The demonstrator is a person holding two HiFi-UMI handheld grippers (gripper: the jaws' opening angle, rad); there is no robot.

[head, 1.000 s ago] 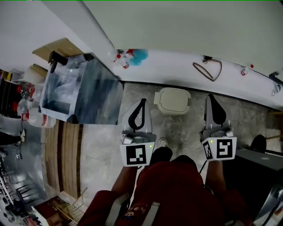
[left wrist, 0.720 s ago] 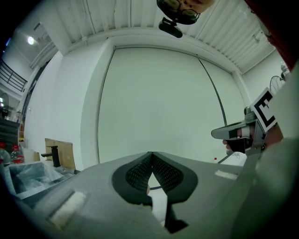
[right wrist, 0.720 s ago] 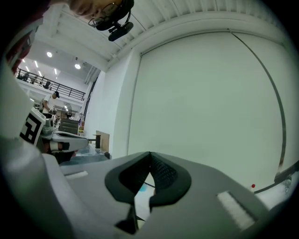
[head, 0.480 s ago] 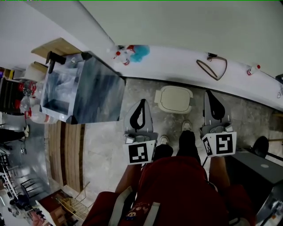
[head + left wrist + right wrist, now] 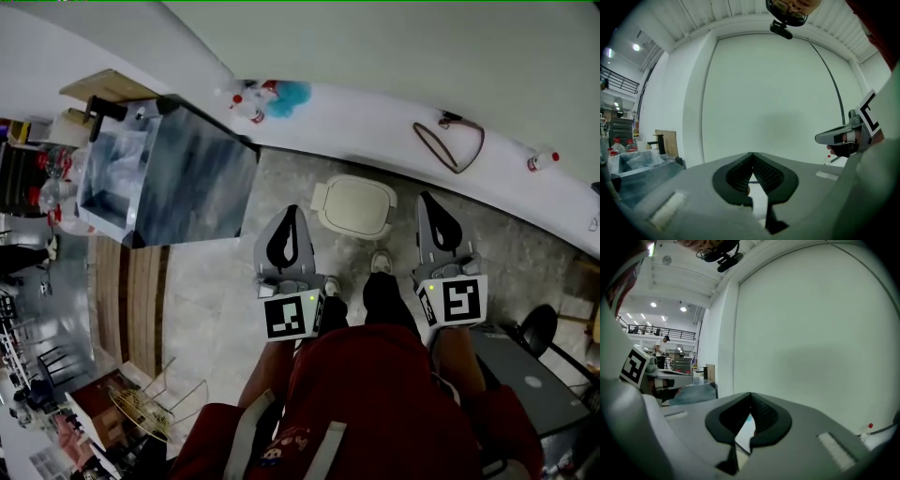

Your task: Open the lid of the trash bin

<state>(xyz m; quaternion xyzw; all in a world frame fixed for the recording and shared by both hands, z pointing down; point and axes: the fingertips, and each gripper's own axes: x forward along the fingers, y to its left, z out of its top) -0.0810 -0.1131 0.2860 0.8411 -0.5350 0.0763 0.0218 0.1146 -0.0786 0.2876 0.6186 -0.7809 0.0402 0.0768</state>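
A small trash bin with a closed cream lid (image 5: 354, 207) stands on the stone floor by the white wall base. My left gripper (image 5: 288, 215) points forward just left of the bin, jaws shut and empty. On the bin's right my right gripper (image 5: 427, 202) does the same, also shut on nothing. Neither touches the lid. The left gripper view shows its fingertips (image 5: 752, 155) meeting against a plain wall, with the right gripper (image 5: 843, 136) off to the side. The right gripper's own view has its tips (image 5: 750, 394) closed too. The bin shows in neither gripper view.
A steel sink unit (image 5: 173, 178) stands at left beside a wooden strip of floor. Spray bottles (image 5: 246, 105) and a looped cable (image 5: 452, 145) lie on the white ledge behind. The person's shoes (image 5: 379, 262) are near the bin. A dark stool (image 5: 538, 329) is at right, a wire basket (image 5: 141, 412) at lower left.
The person has stepped toward the bin. Both grippers have moved forward and lower, so the bin now sits between their tips. Both stay shut.
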